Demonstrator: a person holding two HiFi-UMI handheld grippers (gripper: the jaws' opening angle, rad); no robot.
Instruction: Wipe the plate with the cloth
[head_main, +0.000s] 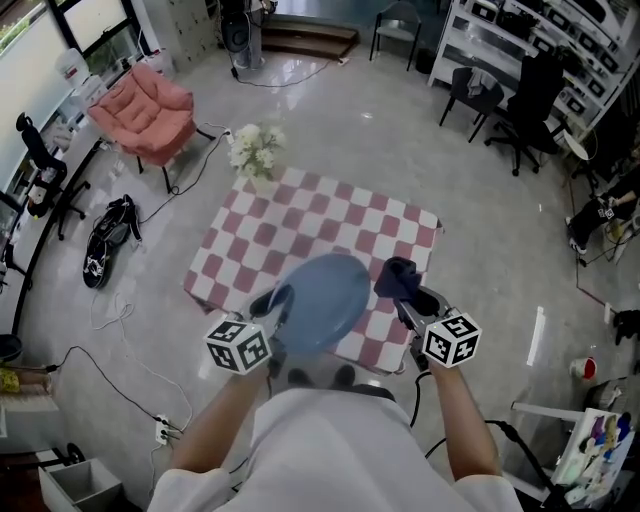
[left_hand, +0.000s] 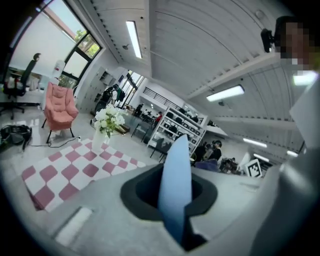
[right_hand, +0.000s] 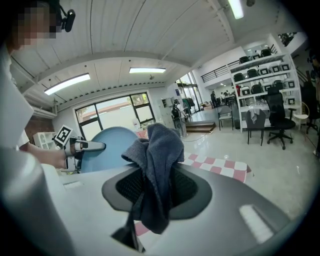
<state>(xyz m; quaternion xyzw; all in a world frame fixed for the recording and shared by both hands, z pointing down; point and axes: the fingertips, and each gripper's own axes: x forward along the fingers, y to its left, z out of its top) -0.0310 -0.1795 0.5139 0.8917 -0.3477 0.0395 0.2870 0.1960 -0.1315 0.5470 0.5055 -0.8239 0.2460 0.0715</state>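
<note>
A light blue plate (head_main: 322, 300) is held up above the near edge of the checkered table, tilted on its rim. My left gripper (head_main: 277, 304) is shut on the plate's left edge; in the left gripper view the plate (left_hand: 176, 187) stands edge-on between the jaws. To the plate's right, my right gripper (head_main: 405, 296) is shut on a bunched dark blue-grey cloth (head_main: 397, 277). In the right gripper view the cloth (right_hand: 156, 175) hangs from the jaws, with the plate (right_hand: 107, 146) off to the left. Cloth and plate are apart.
A table with a red-and-white checkered cloth (head_main: 300, 225) stands below; a vase of white flowers (head_main: 254, 152) sits at its far left corner. A pink armchair (head_main: 145, 110), a black bag (head_main: 108, 238), floor cables and office chairs (head_main: 520, 105) surround it.
</note>
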